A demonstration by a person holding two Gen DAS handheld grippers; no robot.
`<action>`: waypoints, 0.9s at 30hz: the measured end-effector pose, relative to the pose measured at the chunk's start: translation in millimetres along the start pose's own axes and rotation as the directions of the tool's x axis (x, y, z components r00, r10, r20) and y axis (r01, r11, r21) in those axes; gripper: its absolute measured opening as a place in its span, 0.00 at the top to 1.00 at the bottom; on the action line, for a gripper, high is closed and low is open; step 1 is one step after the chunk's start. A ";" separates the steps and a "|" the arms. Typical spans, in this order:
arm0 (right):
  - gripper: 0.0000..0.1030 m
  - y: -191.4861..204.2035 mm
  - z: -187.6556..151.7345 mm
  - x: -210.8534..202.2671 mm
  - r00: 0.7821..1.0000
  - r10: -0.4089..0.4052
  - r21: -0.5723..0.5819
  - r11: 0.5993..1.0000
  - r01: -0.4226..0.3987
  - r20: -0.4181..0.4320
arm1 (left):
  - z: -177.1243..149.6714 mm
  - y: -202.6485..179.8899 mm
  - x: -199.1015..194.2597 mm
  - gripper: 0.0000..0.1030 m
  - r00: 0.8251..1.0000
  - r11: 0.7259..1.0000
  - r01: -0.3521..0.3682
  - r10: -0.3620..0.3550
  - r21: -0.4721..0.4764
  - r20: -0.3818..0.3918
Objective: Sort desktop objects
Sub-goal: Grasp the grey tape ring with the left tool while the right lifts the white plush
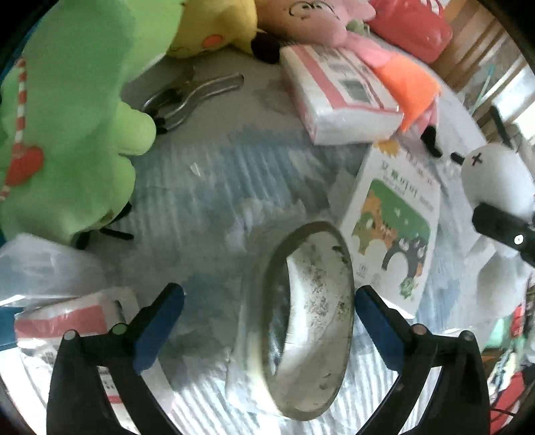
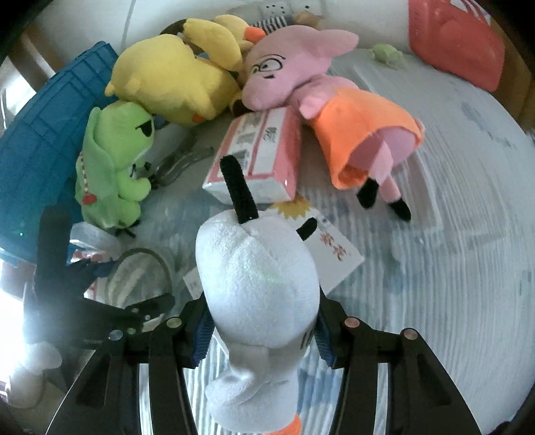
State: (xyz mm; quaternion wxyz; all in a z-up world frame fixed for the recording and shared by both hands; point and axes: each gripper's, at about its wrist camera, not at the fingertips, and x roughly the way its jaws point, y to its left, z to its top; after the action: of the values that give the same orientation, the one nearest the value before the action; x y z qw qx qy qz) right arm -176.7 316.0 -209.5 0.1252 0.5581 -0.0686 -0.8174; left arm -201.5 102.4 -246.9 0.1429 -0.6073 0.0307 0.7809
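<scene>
We are pinching 1 white plush [image 2: 257, 284] in our right gripper [image 2: 262, 338], holding our left gripper [image 1: 267, 321] wide open around 1 glass bowl [image 1: 301, 308], beside 2 tissue packs [image 1: 337, 90].

Domestic setting, likely bedroom or living room. My evidence: soft toys heaped on striped cloth-covered surface — green frog plush [image 2: 113, 167], yellow plush [image 2: 174, 83], pink pig plush [image 2: 301, 87] in orange dress. Packs of tissues [image 1: 337, 93], children's picture booklet [image 1: 391, 227], metal pliers [image 1: 187, 97] scattered among them. Blue plastic crate [image 2: 40, 134] at edge, red bag [image 2: 454, 40] behind. Wall socket strip [image 2: 284, 8] on white wall, wooden furniture [image 1: 474, 57] beyond. No work or shop fittings seen.
</scene>
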 end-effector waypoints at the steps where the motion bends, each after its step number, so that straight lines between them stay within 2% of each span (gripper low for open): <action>1: 0.51 0.2 -2.3 -0.3 1.000 -0.001 0.002 1.000 0.001 -0.001 | -3.0 -1.8 -0.6 0.00 1.000 1.000 -0.011 0.011 0.003 -0.004; 6: 0.51 0.8 -11.0 0.2 1.000 -0.002 0.011 1.000 0.002 -0.006 | -15.5 -5.2 -7.9 0.00 0.999 0.999 -0.050 0.050 -0.003 -0.006; 10: 0.51 -0.1 -17.1 0.5 1.000 -0.003 0.013 1.000 0.003 -0.013 | -15.3 -8.4 -10.6 0.00 0.990 0.990 -0.140 0.139 0.017 0.032; 13: 0.51 1.1 -20.2 -1.4 1.000 -0.003 0.009 1.000 0.003 -0.011 | -12.7 -1.7 1.4 0.00 0.989 0.989 -0.150 0.150 -0.002 0.003; 17: 0.51 2.5 -23.0 -0.3 1.000 -0.010 0.004 1.000 0.010 -0.011 | -11.4 -3.0 8.7 0.00 0.986 0.986 -0.168 0.168 0.009 0.010; 23: 0.50 -10.1 -28.3 25.8 0.992 -0.108 0.020 0.994 0.110 -0.071 | 0.5 -2.3 18.6 0.00 0.986 0.986 -0.165 0.165 -0.038 0.015; 27: 0.50 -20.0 -32.4 37.5 0.985 -0.134 0.036 0.990 0.139 -0.104 | 8.0 0.9 19.0 0.00 0.988 0.987 -0.157 0.157 -0.045 0.002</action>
State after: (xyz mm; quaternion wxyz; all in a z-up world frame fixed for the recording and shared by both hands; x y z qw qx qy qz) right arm -162.1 325.5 -260.1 0.0602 0.6048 -0.0413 -0.7931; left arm -213.5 106.9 -263.1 0.0672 -0.6040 0.0604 0.7918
